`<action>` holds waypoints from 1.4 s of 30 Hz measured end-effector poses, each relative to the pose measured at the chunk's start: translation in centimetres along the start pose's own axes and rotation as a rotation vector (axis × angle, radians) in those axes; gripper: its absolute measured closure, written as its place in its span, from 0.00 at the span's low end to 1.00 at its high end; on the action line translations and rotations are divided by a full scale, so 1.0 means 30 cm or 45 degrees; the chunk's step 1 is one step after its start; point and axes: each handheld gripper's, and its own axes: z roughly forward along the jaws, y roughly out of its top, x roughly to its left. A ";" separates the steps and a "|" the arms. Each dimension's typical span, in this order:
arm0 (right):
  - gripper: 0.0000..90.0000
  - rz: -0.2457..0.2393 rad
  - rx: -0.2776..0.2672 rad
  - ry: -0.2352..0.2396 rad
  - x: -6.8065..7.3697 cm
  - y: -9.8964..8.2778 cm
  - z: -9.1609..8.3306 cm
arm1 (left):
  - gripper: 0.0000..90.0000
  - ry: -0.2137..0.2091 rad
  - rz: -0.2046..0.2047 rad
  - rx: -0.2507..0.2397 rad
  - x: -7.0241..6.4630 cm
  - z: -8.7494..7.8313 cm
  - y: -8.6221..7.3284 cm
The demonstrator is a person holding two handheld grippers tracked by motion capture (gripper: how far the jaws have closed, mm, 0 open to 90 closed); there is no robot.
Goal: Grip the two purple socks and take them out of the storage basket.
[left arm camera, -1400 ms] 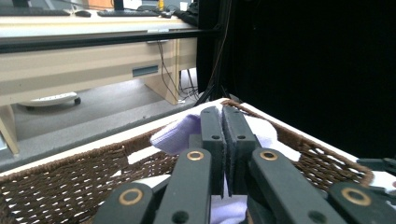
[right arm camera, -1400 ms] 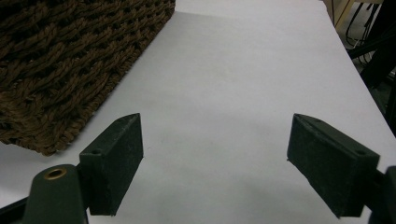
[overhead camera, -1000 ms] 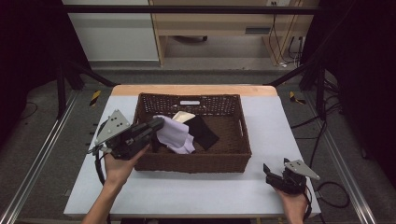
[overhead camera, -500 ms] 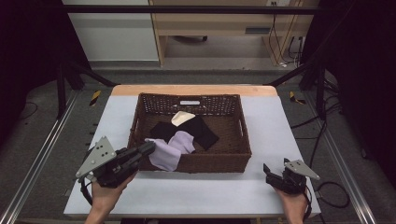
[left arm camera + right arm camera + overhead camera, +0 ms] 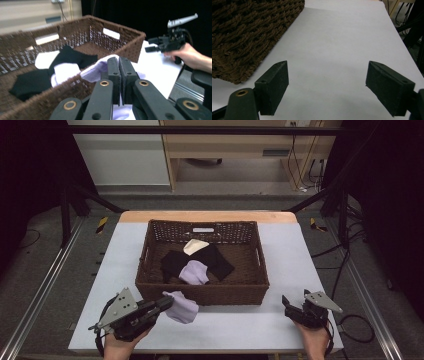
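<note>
- Gripping a lilac cloth (image 5: 181, 306), the left gripper (image 5: 167, 301) is resting in the high view on the white table (image 5: 240, 330), just in front of the wicker basket (image 5: 150, 270); the right gripper (image 5: 288, 303) is sitting at the table's near right corner, well apart.
- Clamping together in the left gripper view, the jaws are pinching the lilac cloth (image 5: 96, 70) beside the basket's front wall (image 5: 37, 102).
- Standing wide apart in the right gripper view, the jaws are holding nothing above the bare table (image 5: 332, 50).
</note>
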 end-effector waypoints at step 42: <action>0.21 -0.018 -0.003 0.001 0.004 0.000 -0.001 | 0.70 0.054 -0.006 0.203 -0.005 0.177 -0.145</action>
